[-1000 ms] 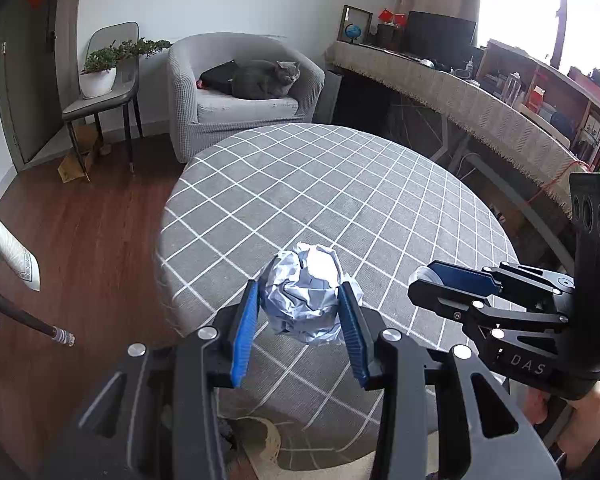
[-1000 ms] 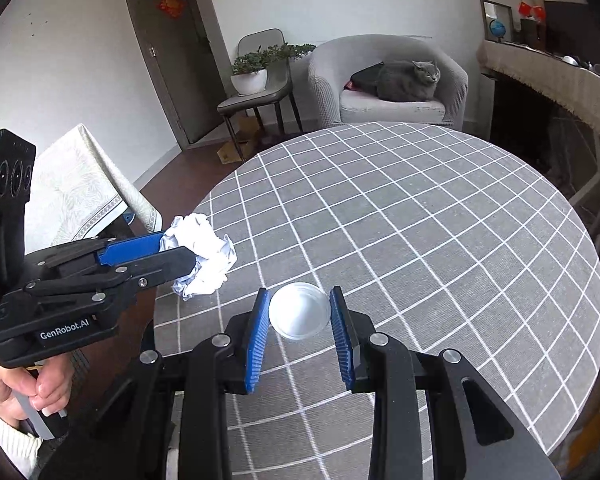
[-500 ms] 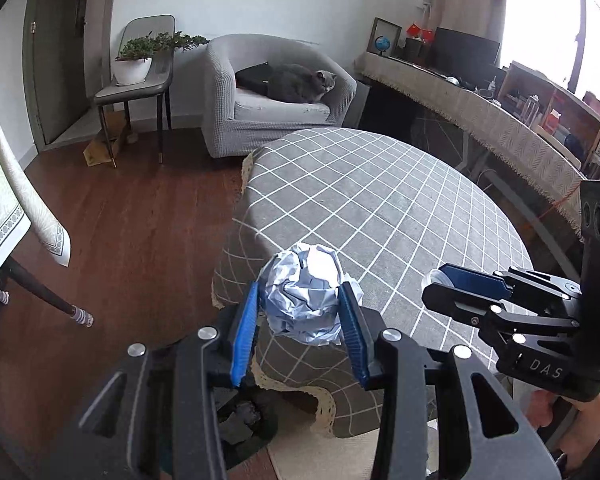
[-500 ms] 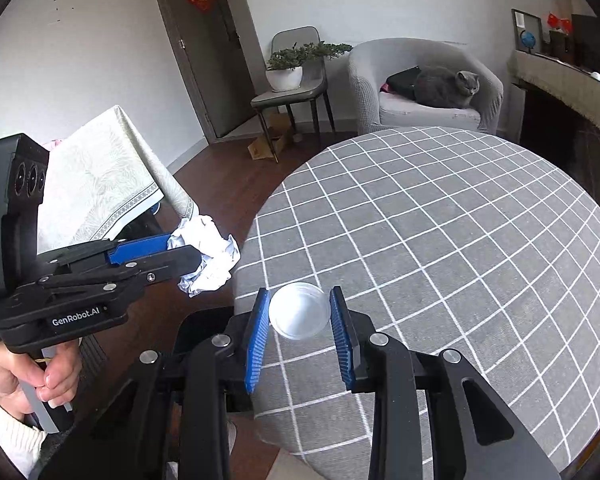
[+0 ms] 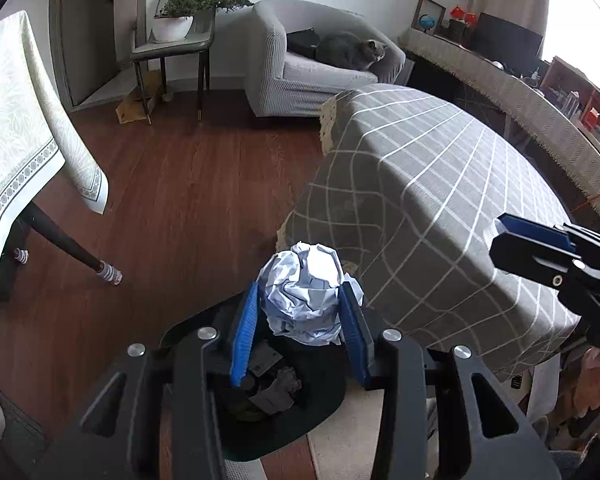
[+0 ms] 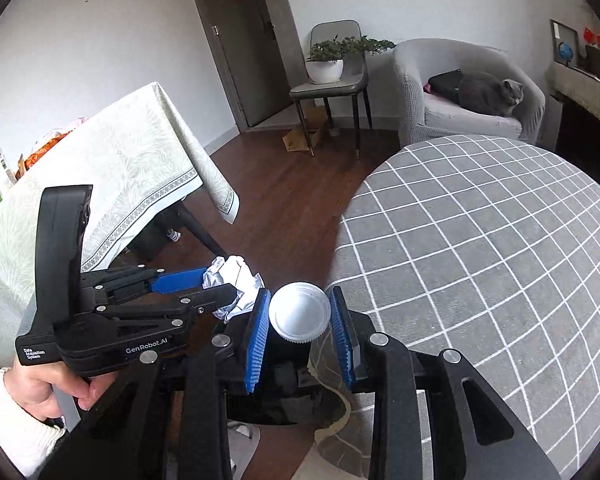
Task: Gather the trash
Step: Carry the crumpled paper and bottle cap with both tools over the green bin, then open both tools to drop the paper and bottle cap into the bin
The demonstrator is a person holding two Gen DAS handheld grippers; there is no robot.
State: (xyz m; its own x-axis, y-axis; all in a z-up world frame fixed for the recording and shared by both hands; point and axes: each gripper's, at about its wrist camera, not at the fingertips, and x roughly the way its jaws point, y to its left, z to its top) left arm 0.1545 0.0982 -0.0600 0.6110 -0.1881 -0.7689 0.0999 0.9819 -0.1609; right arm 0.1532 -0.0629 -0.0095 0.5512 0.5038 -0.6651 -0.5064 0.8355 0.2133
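gripping a crumpled paper ball (image 5: 305, 292), the left gripper (image 5: 300, 322) had its blue fingers (image 5: 243, 336) pressed against both sides of the wad, which bulged out past the fingertips. below and behind those fingers sat a black trash bin (image 5: 300, 420) on the wooden floor (image 5: 180, 208), with dark scraps already lying inside it; the ball hung above the bin's opening. to the right of the left fingers the grey checked tabletop (image 5: 440, 184) curved away, its cloth hanging down at the edge.

the right gripper (image 6: 300, 320) held a small white round lid (image 6: 300, 315) between its own blue fingers, set narrow and touching the lid's rim on both sides. the lid sat at the fingertips, its flat face turned toward the camera, just off the edge of the tabletop (image 6: 500, 240) that spread out to the right of the fingers. dark bin space showed beneath the lid. to the left of the right fingers, the left gripper appeared side-on, held by a hand (image 6: 44, 392) in a white sleeve, with the paper ball (image 6: 236, 284) at its tip, just beside the lid.

beyond both sets of fingers a grey cat (image 6: 488, 92) lay on a grey armchair (image 6: 440, 92).
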